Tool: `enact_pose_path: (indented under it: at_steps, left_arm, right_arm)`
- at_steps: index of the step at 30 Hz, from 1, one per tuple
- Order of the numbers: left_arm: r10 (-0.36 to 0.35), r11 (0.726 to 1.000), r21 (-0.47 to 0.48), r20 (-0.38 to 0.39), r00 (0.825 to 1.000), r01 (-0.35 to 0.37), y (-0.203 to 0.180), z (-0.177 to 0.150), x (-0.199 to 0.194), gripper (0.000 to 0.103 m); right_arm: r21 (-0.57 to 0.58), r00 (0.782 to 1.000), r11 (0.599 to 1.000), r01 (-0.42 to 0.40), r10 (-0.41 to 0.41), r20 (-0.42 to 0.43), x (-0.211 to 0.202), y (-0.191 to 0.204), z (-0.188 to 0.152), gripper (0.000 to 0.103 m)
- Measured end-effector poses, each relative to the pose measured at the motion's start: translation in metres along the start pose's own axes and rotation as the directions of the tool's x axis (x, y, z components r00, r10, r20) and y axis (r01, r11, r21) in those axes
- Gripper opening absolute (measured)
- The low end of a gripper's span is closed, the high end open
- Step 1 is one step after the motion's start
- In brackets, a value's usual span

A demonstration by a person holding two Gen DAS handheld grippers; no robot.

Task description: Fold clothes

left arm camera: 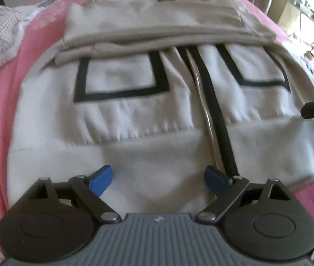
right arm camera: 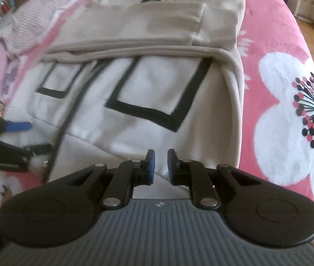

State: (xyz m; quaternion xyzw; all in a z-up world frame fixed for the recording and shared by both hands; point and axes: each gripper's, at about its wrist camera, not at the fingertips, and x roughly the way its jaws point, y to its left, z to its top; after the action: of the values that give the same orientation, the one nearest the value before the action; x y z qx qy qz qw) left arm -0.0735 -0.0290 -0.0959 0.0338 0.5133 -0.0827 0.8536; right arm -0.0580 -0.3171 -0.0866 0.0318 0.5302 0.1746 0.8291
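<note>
Your jaws on the left gripper [left arm camera: 158, 180] are wide apart and hold nothing — they hang just over the near hem of the jacket [left arm camera: 134, 115]. Your jaws on the right gripper [right arm camera: 159, 163] are almost closed, with a thin gap between the blue pads, and nothing sits in that gap. They hover over the near edge of the same jacket, on its right side.

The jacket is cream with black trim and lies flat on the bed, on a pink blanket [right arm camera: 278, 44] with big white flowers. Its two sleeves are folded across the chest. It has two pockets [left arm camera: 121, 75] edged in black — you cannot tell if anything is in them. A black zip [left arm camera: 214, 102] runs down the middle. A pink knit top [right arm camera: 30, 22] lies beside the jacket, far left.
</note>
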Motion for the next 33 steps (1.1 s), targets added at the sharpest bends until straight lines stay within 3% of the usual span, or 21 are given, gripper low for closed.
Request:
enact_pose_path:
  at_steps: [3, 6, 9, 12, 13, 14, 16, 20, 33]
  left_arm:
    - [-0.001, 1.000, 0.014, -0.001, 1.000, 0.001, -0.003, -0.002, -0.006, 0.093]
    - [-0.002, 1.000, 0.028, -0.003, 1.000, 0.002, -0.007, -0.005, -0.013, 0.092]
    - [-0.011, 1.000, 0.019, 0.030, 0.999, 0.010, -0.007, -0.003, -0.022, 0.093]
    - [-0.027, 0.999, -0.020, 0.108, 0.994, 0.029, -0.005, 0.004, -0.037, 0.095]
    - [-0.031, 0.999, -0.033, 0.134, 0.990, 0.036, -0.004, 0.007, -0.042, 0.095]
    - [-0.037, 0.998, -0.047, 0.159, 0.987, 0.045, -0.003, 0.009, -0.046, 0.097]
    - [-0.049, 0.996, -0.065, 0.192, 0.980, 0.063, -0.002, 0.011, -0.053, 0.099]
    - [-0.043, 0.996, -0.063, 0.229, 0.972, 0.059, -0.004, 0.014, -0.059, 0.100]
    - [-0.036, 0.993, -0.098, 0.261, 0.965, 0.064, -0.003, 0.019, -0.068, 0.101]
  right_arm:
    - [-0.026, 1.000, 1.000, 0.012, -0.013, -0.025, 0.012, -0.003, -0.015, 0.015]
    - [-0.031, 0.999, 0.999, 0.036, -0.036, -0.018, 0.007, 0.005, -0.006, 0.016]
    - [-0.003, 0.999, 1.000, 0.022, -0.022, 0.036, -0.011, 0.012, 0.004, 0.022]
    - [-0.003, 0.992, 0.999, 0.043, -0.042, 0.120, -0.029, 0.022, 0.012, 0.042]
    - [-0.005, 0.988, 0.998, 0.058, -0.057, 0.142, -0.032, 0.024, 0.015, 0.058]
    - [-0.006, 0.985, 0.998, 0.070, -0.068, 0.156, -0.035, 0.026, 0.017, 0.066]
    - [-0.005, 0.981, 0.996, 0.087, -0.085, 0.175, -0.041, 0.029, 0.016, 0.068]
    - [0.015, 0.975, 0.994, 0.108, -0.109, 0.193, -0.049, 0.032, 0.017, 0.083]
    - [0.033, 0.943, 0.980, 0.198, -0.199, 0.265, -0.066, 0.040, 0.017, 0.097]
